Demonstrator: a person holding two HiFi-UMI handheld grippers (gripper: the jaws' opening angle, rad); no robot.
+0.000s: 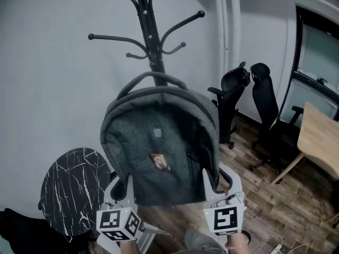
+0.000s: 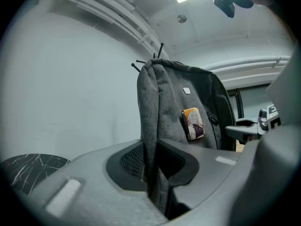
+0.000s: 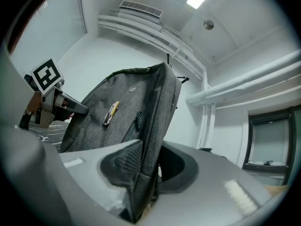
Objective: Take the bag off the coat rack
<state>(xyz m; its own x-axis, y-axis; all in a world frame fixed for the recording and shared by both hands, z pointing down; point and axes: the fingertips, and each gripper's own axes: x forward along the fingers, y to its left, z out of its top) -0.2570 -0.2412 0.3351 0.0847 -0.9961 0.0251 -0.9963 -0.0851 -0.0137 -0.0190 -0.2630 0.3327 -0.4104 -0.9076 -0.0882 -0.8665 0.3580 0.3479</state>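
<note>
In front of the coat rack (image 1: 150,33): a grey bag (image 1: 159,147) is held up off the floor, upright, its front face turned toward the head view
Top handle (image 1: 151,77): arches across the rack's black pole just below the lowest arms; whether it hangs on a hook or only passes in front of the pole cannot be told
Bag front: a small orange-and-white badge (image 1: 160,162) sits near the middle, and a dark zip (image 1: 189,159) runs down just to its right
Left gripper (image 2: 151,166): jaws closed on the bag's lower left edge, with a fold of grey fabric pinched between the two ribbed pads
Right gripper (image 3: 149,166): jaws pinching the bag's lower right edge, with a thick seamed strip of fabric clamped between the pads
Marker cubes (image 1: 119,222): one on each gripper, low in the head view, just under the bag's two bottom corners
Rack arms: black, curved, ball-tipped, spreading left and right above the bag
Round table (image 1: 74,187): black marble top with white veins, low at the left, just beside the left gripper
Office chairs (image 1: 265,105): two, black, standing near the wall to the right of the rack
Wooden desk (image 1: 318,136): pale top, at the far right edge, beside the chairs
Floor (image 1: 275,205): dark wood boards
Wall (image 1: 47,89): plain and white, behind the rack
</note>
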